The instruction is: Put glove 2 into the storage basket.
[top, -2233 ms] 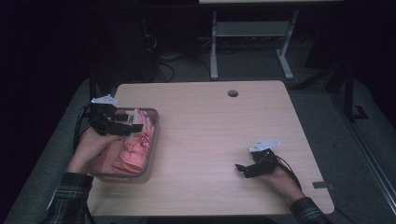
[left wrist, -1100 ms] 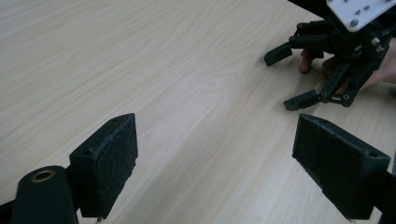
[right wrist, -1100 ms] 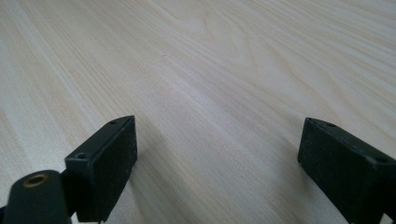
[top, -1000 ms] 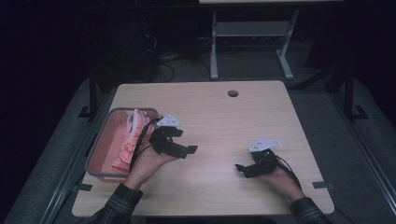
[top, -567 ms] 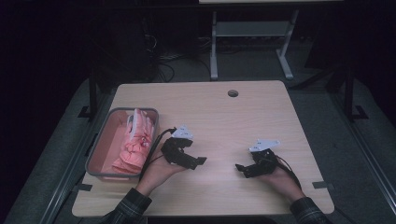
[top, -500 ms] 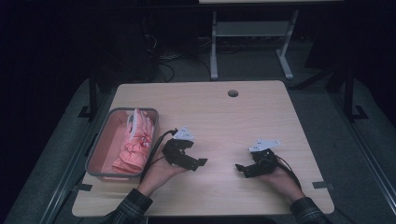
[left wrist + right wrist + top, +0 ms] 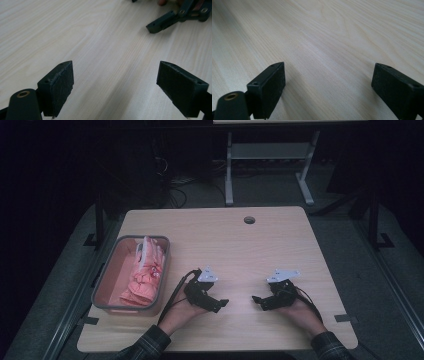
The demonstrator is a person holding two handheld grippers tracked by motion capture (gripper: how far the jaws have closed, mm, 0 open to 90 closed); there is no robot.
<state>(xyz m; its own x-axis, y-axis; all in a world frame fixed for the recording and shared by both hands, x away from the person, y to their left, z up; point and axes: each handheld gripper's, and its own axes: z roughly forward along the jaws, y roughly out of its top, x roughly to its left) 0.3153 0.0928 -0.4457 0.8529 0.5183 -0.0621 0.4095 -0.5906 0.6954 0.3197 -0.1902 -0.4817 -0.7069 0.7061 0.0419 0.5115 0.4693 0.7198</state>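
My left gripper (image 7: 220, 304) rests low on the wooden table (image 7: 240, 245) near its front middle, pointing right. Its jaws stand wide open in the left gripper view (image 7: 115, 85), with only bare wood between them. My right gripper (image 7: 257, 300) lies at the front right, pointing left toward the other one, also open (image 7: 328, 87) and empty. The right gripper's black jaw tip (image 7: 160, 23) shows at the top right of the left gripper view. A grey bin (image 7: 107, 275) at the table's left holds pink gloves (image 7: 145, 275).
A round cable hole (image 7: 249, 219) sits near the table's far edge. Behind the table stands a white metal frame (image 7: 265, 155) on a dark floor. Tape marks (image 7: 345, 318) lie at the front corners.
My left gripper has left the bin and travelled right to the front middle of the table, where it has settled. The right gripper has stayed put.
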